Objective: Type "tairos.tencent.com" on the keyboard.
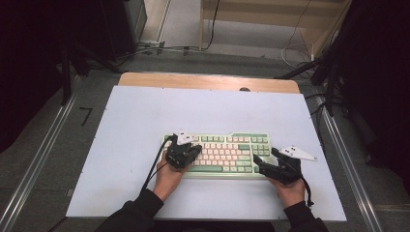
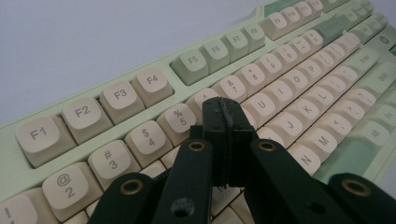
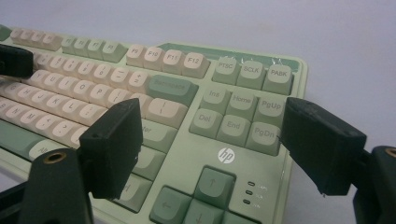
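Observation:
A pale green keyboard with cream keys lies on the white board near the person's side. My left gripper is over its left half, jaws shut with nothing between them. In the left gripper view the closed tips sit low over the keyboard, near the 5 and 6 keys; I cannot tell whether they touch. My right gripper is at the keyboard's right end, open. In the right gripper view its fingers stand wide apart, and the gripper hovers over the navigation and arrow keys of the keyboard.
The white board covers a wooden table whose edge shows at the back. Metal rails run along both sides of the table on the floor. Cables and dark stands lie beyond the far edge.

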Tool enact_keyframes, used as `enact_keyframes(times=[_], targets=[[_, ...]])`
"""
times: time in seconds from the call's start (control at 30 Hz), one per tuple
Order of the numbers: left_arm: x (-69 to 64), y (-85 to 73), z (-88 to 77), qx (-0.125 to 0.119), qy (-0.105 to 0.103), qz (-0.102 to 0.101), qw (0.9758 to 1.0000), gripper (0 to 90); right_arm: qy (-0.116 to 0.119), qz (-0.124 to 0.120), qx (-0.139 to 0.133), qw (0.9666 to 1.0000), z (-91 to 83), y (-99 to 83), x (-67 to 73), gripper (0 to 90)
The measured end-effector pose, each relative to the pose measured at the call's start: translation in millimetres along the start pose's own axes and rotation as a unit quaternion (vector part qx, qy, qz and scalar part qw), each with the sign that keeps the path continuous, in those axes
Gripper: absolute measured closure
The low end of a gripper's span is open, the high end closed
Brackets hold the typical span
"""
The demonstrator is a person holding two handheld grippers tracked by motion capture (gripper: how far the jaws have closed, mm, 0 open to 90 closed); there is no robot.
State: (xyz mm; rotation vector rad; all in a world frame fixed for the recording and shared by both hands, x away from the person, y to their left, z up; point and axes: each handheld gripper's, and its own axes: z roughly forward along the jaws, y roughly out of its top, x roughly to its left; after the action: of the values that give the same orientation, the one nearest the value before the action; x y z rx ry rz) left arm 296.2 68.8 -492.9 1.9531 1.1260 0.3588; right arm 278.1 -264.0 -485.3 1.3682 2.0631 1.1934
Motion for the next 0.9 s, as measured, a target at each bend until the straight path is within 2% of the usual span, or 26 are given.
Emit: enact_keyframes(times=[0.17,0.23,0.37,0.53,0.73,0.8,0.87,0.9], targets=[[1.1,2.4,-6.4,-0.017,-0.003,-0.008,0.9998,89.2,-0.001,0.0,0.0,1.0,-0.4,-0.2,0.1,19.2],[1.7,2.6,-7.3,-0.02,-0.003,-0.01,0.9997,81.3,-0.001,0.0,0.0,1.0,-0.2,-0.4,-0.1,19.2],[3.0,4.7,-12.7,-0.037,-0.008,-0.026,0.9989,57.3,-0.002,0.001,0.001,1.0,-0.5,-0.5,-0.3,19.2],[2.2,8.3,-20.3,-0.047,0.003,-0.021,0.9987,38.7,-0.003,0.001,0.001,1.0,-0.7,-0.9,-0.4,19.2],[5.9,9.2,-30.6,-0.047,0.014,-0.02,0.9986,26.6,-0.006,0.003,0.001,1.0,-2.3,-1.9,-0.9,19.1],[10.1,7.8,-34.4,-0.042,0.018,-0.026,0.9986,24.5,-0.007,0.004,0.001,1.0,-2.6,-2.1,-1.0,19.2],[18.5,4.1,-39.2,-0.035,0.02,-0.041,0.9984,21.9,-0.008,0.005,0.001,1.0,-2.7,-2.4,-1.6,19.2],[18.5,4.1,-39.2,-0.035,0.02,-0.041,0.9984,21.2,-0.008,0.004,0.001,1.0,-2.7,-2.4,-1.4,19.2]])
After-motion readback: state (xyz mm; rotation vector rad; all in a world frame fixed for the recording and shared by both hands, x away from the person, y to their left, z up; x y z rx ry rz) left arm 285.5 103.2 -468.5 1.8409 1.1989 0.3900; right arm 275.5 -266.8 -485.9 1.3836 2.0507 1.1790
